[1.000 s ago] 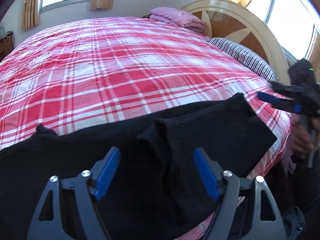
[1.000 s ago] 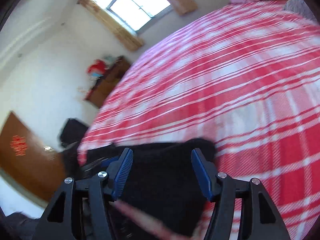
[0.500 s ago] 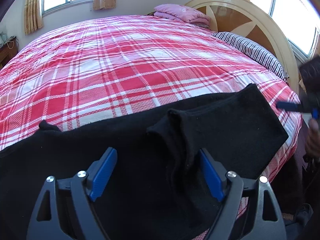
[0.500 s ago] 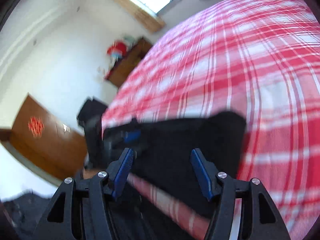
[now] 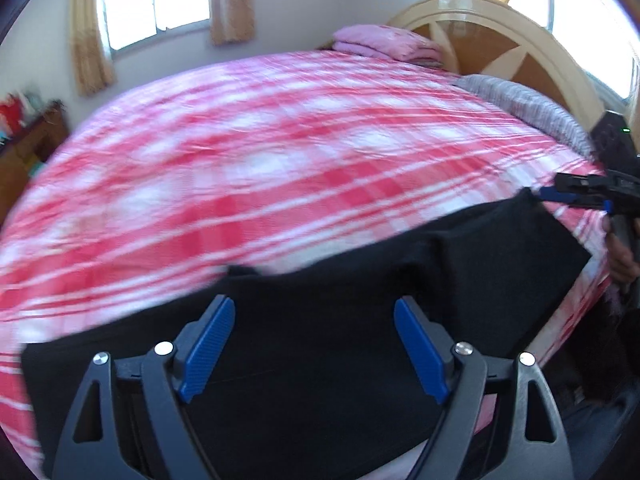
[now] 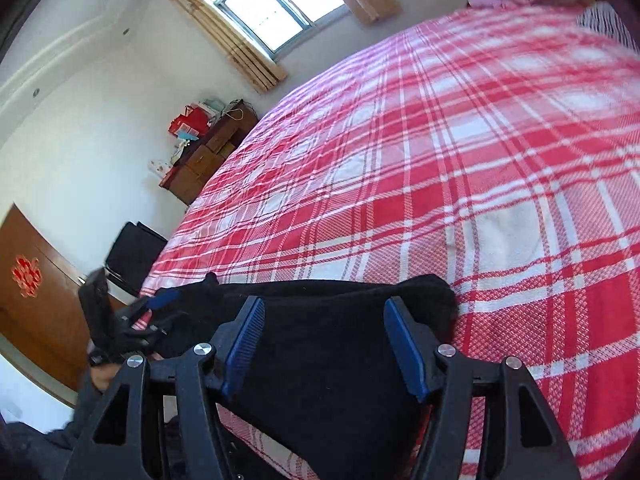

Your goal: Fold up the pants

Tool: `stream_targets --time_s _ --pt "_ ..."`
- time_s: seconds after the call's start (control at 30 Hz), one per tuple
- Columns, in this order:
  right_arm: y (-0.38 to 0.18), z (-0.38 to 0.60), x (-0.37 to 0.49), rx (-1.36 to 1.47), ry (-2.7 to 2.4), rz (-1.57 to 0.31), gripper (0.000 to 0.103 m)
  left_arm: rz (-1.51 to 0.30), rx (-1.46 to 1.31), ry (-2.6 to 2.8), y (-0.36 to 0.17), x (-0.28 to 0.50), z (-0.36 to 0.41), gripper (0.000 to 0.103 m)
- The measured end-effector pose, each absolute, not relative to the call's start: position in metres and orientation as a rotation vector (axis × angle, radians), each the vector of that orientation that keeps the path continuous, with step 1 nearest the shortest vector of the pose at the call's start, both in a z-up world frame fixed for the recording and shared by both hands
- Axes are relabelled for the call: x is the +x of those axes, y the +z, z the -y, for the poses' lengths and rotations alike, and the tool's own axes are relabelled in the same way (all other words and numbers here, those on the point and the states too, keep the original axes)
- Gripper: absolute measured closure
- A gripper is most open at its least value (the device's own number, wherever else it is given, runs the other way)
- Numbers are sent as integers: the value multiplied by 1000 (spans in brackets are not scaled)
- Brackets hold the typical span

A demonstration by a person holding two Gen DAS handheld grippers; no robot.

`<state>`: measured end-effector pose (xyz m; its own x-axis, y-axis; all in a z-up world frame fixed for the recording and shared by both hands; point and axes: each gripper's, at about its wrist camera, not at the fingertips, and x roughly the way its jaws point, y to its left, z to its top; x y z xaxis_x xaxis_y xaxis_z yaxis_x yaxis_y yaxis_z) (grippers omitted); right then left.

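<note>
Black pants (image 5: 500, 272) lie stretched along the near edge of the bed with the red plaid cover (image 5: 280, 160). My left gripper (image 5: 316, 340) hovers open over their middle, blue pads wide apart and nothing pinched. A raised crease in the cloth sits to the right of it. At the pants' right end, my right gripper (image 5: 572, 196) shows by the far corner. In the right wrist view, that end of the pants (image 6: 420, 292) lies under my open right gripper (image 6: 324, 344), and the left gripper (image 6: 152, 312) shows at the left.
A folded pink blanket (image 5: 384, 42) and a striped pillow (image 5: 532, 104) lie by the arched headboard (image 5: 500, 28). Beyond the bed's foot stand a wooden cabinet (image 6: 208, 156) and a black chair (image 6: 134, 256). The bed edge drops off right below the pants.
My left gripper has lifted and slid left along the pants, so the raised crease once between its fingers now lies to the right. The right gripper's view has turned and steadied over the pants' end.
</note>
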<state>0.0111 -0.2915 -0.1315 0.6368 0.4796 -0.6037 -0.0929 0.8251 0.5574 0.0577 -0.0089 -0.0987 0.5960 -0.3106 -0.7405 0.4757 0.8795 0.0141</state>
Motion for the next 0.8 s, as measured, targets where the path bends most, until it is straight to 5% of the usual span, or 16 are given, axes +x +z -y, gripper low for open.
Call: stream_targets --time_s 0.43,0.8 --pt "-154 126 6 172 604 -951 39 -862 49 21 -116 72 -210 18" --pt "-154 134 -8 193 561 -880 39 -911 -47 -87 -146 75 -209 18"
